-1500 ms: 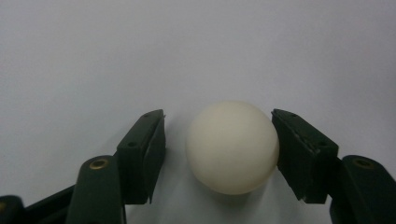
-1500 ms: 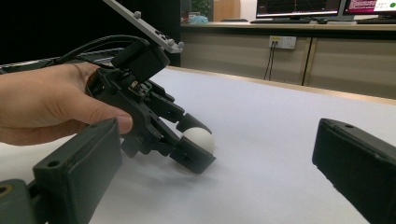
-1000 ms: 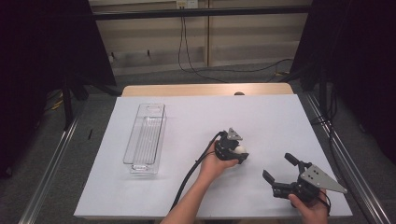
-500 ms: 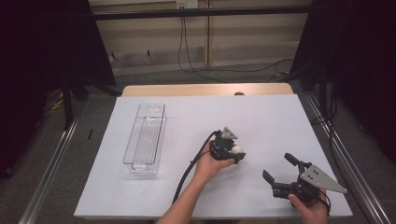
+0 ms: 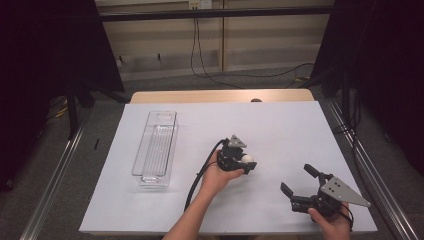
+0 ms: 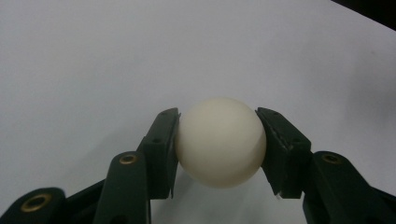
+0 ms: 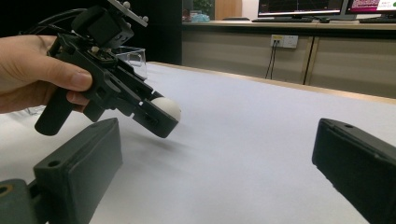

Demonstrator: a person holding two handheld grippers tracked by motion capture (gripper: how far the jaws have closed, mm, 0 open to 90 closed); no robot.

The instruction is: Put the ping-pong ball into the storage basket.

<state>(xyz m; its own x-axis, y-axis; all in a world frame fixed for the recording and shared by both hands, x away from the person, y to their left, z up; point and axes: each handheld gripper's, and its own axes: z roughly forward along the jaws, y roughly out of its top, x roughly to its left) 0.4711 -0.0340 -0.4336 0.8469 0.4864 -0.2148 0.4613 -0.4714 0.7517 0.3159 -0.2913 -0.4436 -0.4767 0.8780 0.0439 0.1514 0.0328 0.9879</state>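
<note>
Left gripper (image 5: 243, 161) jaws clenched on the ball (image 6: 219, 141), held just above the counter (image 5: 280, 125) at mid-table. Right gripper (image 5: 298, 181) jaws released, idle. Pickup done; delivery remains, probably to the clear bin (image 5: 156, 146), well apart.

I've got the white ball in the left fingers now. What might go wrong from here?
1. The left gripper pinches the smooth round ball at two small contact patches only; a jolt might squirt it out, and it would likely roll across the flat white table.
2. The clear bin is narrow, so a high release may bounce the ball out.
</note>
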